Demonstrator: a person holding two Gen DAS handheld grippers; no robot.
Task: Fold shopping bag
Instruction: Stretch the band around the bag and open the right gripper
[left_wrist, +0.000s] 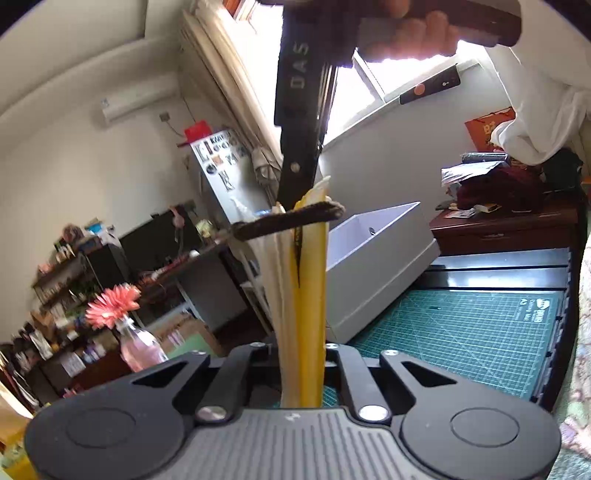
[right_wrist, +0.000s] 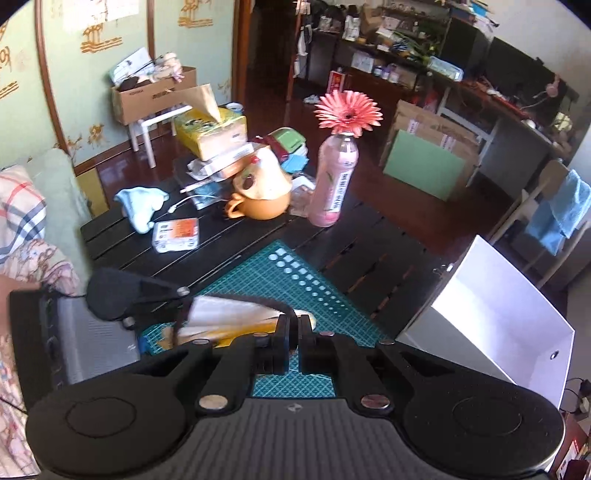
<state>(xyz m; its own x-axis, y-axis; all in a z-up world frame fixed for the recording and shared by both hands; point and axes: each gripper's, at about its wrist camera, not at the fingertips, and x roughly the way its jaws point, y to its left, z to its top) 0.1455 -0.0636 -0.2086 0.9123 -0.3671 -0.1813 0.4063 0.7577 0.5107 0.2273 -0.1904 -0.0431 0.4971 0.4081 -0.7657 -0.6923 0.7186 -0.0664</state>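
The shopping bag (left_wrist: 304, 295) is folded into a narrow cream and yellow strip, held in the air above the mat. My left gripper (left_wrist: 303, 345) is shut on its near end, with the strip running straight out between the jaws. A dark handle strap (left_wrist: 291, 221) crosses the strip near its far end. My right gripper (left_wrist: 295, 192), held by a hand, comes down from above onto that far end. In the right wrist view the right gripper (right_wrist: 293, 325) is shut on the end of the bag (right_wrist: 229, 317), and the left gripper (right_wrist: 177, 299) holds the other end at the left.
A green cutting mat (right_wrist: 295, 266) lies on the black slatted table (right_wrist: 369, 251). An open white box (right_wrist: 491, 321) stands at the right. At the far side stand a pink bottle with a flower (right_wrist: 334, 184), an orange mug (right_wrist: 262, 206) and several packets.
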